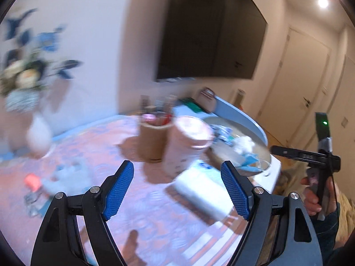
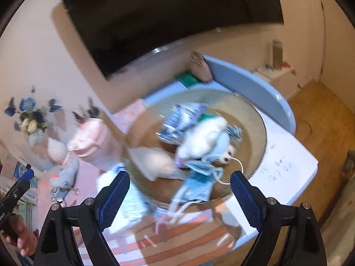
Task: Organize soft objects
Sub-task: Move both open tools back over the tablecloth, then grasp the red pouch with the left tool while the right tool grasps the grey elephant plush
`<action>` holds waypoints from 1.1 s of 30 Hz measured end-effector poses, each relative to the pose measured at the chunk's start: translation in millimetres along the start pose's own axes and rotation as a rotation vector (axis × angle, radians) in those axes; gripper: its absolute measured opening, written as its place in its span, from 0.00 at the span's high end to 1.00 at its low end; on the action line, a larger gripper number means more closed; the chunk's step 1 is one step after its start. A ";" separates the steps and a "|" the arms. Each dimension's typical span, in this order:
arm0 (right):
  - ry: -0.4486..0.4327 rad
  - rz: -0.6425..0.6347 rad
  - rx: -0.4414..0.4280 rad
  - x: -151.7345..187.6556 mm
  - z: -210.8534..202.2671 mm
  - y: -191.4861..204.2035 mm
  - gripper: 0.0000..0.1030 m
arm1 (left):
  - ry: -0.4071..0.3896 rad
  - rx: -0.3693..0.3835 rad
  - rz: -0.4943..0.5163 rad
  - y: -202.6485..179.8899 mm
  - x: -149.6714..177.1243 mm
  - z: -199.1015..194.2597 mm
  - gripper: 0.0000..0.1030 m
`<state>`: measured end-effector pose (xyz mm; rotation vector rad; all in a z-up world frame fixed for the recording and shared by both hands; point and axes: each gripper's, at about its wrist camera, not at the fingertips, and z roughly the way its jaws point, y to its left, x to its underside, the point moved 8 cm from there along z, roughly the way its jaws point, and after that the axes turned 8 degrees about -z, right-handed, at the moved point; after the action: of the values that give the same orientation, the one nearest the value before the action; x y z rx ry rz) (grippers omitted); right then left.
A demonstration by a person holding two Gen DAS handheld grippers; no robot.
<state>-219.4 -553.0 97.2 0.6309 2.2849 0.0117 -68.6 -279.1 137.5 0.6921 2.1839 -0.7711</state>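
1. Left gripper (image 1: pixel 177 190): jaws wide apart, nothing between the pads. It hangs above the patterned tablecloth (image 1: pixel 93 150), on the near side of the round tray (image 1: pixel 264 155).
2. Right gripper (image 2: pixel 180 196): jaws wide apart, nothing held. It hangs over the near rim of the round tray (image 2: pixel 261 133).
3. Soft objects: a white plush (image 2: pixel 204 139), a doll in a blue dress (image 2: pixel 199 181) and a folded patterned cloth (image 2: pixel 182 119) lie heaped inside the tray. A grey soft toy (image 1: pixel 68 175) lies on the tablecloth, well apart from the tray.
4. Hazard, snagging: the doll's dress strings trail over the near rim. A grasp on one item could probably drag its neighbours out.
5. Hazard, collision: a pink cup (image 1: pixel 188 137) and a brown pen holder (image 1: pixel 153 137) stand just beside the tray. A sweep by the left gripper toward the tray could tip them.
6. Hazard, misjudged grasp: both views are blurred, so item edges are uncertain.
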 end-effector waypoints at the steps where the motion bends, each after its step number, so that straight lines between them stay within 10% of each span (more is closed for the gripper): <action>1: -0.018 -0.026 -0.018 -1.5 -5.4 14.6 0.11 | -0.024 -0.021 -0.024 16.8 -0.1 -15.2 0.23; 10: -0.090 -0.246 -0.235 6.2 -2.2 163.3 0.12 | -0.167 -0.220 -0.224 150.1 10.1 -115.6 0.23; 18: 0.039 -0.348 -0.404 56.1 65.1 269.4 0.12 | -0.100 -0.323 -0.367 233.3 55.0 -112.9 0.23; 33: 0.208 -0.402 -0.350 96.5 139.4 299.8 0.12 | 0.054 -0.358 -0.473 288.0 103.2 -62.2 0.23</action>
<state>-51.9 -271.5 -9.3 -0.0160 2.4892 0.2888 32.8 -15.7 4.3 0.0127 2.4817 -0.5637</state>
